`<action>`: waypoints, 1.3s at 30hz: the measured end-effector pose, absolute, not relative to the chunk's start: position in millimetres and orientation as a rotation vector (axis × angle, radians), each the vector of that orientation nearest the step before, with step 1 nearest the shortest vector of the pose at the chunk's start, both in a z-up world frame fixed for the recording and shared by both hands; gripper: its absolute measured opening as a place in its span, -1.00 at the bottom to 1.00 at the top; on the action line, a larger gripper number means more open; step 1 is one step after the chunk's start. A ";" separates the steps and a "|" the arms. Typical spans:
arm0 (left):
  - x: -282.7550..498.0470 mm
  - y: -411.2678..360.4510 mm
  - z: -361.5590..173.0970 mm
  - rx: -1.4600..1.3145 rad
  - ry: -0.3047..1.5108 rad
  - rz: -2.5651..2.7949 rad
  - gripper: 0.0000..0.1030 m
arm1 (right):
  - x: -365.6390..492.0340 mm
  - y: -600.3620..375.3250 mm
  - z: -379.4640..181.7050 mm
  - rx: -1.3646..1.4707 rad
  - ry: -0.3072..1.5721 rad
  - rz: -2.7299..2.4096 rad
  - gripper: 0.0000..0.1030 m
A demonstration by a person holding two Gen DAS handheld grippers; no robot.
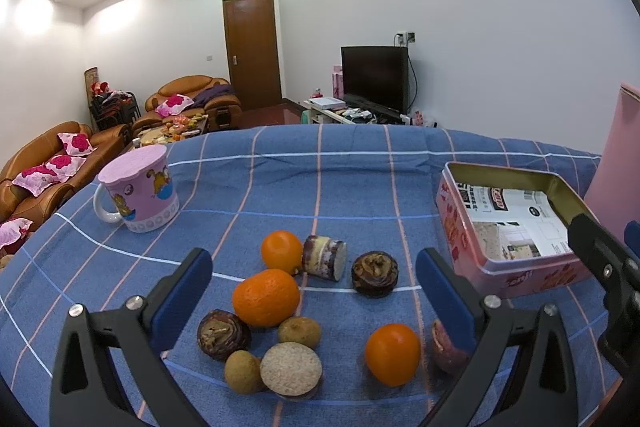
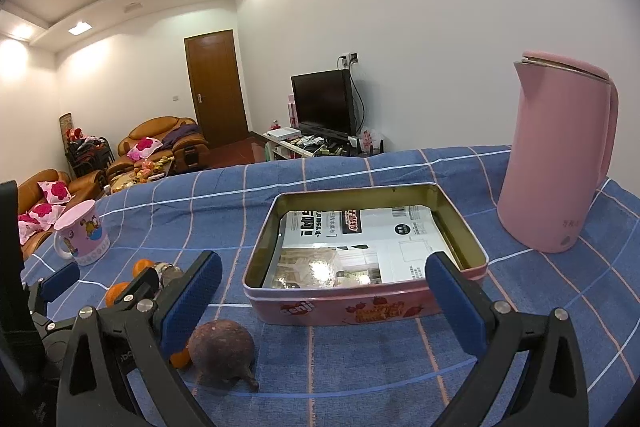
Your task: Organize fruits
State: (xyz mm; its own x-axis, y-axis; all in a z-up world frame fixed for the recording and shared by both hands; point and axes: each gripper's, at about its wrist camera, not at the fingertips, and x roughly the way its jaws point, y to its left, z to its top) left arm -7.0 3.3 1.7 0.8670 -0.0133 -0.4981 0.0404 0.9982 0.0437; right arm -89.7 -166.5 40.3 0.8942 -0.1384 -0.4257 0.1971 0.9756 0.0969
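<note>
My left gripper [image 1: 314,291] is spread wide and holds nothing; it hovers over the fruit pile on the blue checked tablecloth [image 1: 360,187]. Nearest lie a round biscuit-like piece [image 1: 291,369], two small brown fruits [image 1: 243,371], and an orange [image 1: 392,353]. Beyond them sit a larger orange [image 1: 265,297], a dark fruit [image 1: 374,274] and a third orange [image 1: 281,251].

My right gripper [image 2: 324,291] is likewise wide and holds nothing. A dark purple fruit [image 2: 221,347] lies just beside its left finger. Ahead stands the open pink tin [image 2: 360,307], lined with printed paper. Farther back: pink kettle [image 2: 556,163] to the right, pink mug [image 2: 82,235] to the left.
</note>
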 end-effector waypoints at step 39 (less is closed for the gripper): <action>-6.8 4.3 2.0 0.052 0.522 -0.029 1.00 | -87.7 -165.0 38.6 0.140 0.454 -0.164 0.98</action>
State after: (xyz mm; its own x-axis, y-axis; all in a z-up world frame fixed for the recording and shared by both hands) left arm -6.8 4.3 2.0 0.8665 -0.0143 -0.4990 0.0410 0.9983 0.0425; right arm -87.7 -165.0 38.6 0.8859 -0.1257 -0.4465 0.1881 0.9772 0.0982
